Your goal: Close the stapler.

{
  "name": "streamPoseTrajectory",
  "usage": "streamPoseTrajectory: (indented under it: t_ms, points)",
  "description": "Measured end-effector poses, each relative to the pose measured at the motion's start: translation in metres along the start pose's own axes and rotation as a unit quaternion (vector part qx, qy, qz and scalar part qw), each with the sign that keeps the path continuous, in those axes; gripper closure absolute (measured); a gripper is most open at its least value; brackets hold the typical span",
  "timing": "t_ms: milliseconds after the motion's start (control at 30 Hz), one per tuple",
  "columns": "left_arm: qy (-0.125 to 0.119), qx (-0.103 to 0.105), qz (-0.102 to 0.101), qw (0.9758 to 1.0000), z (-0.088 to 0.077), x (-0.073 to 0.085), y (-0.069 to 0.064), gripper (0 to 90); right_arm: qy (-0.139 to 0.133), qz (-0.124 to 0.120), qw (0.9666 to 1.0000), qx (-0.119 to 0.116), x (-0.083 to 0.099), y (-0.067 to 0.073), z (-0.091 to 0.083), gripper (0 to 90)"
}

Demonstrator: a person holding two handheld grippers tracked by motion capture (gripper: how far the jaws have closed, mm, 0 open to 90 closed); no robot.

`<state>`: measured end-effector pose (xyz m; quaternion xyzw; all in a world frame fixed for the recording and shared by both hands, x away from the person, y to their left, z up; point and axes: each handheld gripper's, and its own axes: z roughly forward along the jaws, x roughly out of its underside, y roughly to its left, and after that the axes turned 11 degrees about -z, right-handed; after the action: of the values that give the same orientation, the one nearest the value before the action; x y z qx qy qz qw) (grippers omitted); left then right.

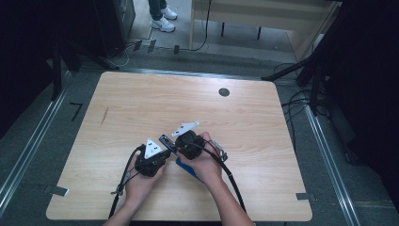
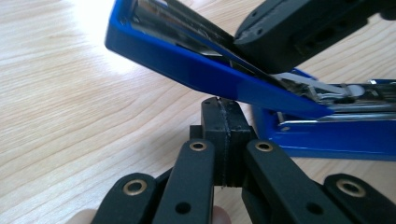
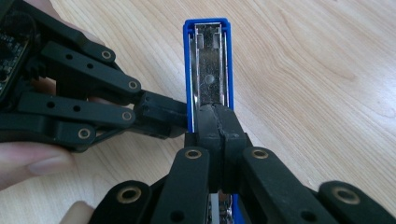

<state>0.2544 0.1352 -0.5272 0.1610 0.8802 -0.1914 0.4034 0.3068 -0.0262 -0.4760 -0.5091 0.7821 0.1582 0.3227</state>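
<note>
— What's the surface?

— A light wood-grain table with rounded corners and a dark round cable hole near its far edge. It stands on grey floor with metal rails on both sides; cables trail to the right, a pale bench stands beyond, and someone's white sneakers show at the top.

— And the blue stapler?

— Near the table's front middle, swung open, its lid raised above the base.

— The tongs?

— Both are closed, nothing clamped between the jaws. The left gripper has its closed tip right under the raised lid; the right gripper rests its closed tip on the lid's metal inside.
</note>
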Motion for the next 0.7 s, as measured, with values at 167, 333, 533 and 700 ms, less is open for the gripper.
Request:
streamPoseTrajectory:
  t_ms: [167, 333, 533, 700]
  points:
    - [-0.002, 0.010, 0.000, 1.0000, -0.004, 0.003, -0.004, 90.0, -0.003, 0.000, 1.0000, 0.002, 0.001, 0.000, -0.005, 90.0]
    - [-0.007, 0.021, 0.012, 0.9997, -0.005, 0.007, -0.017, 90.0, -0.009, 0.001, 1.0000, 0.002, 0.001, 0.000, -0.009, 90.0]
    - [-0.002, 0.039, 0.024, 0.9989, -0.002, 0.012, -0.030, 90.0, -0.022, 0.008, 0.9997, 0.001, 0.001, -0.002, -0.022, 90.0]
    - [-0.001, 0.041, 0.035, 0.9986, 0.001, 0.016, -0.037, 90.0, -0.029, 0.000, 0.9996, 0.007, 0.002, 0.000, -0.030, 90.0]
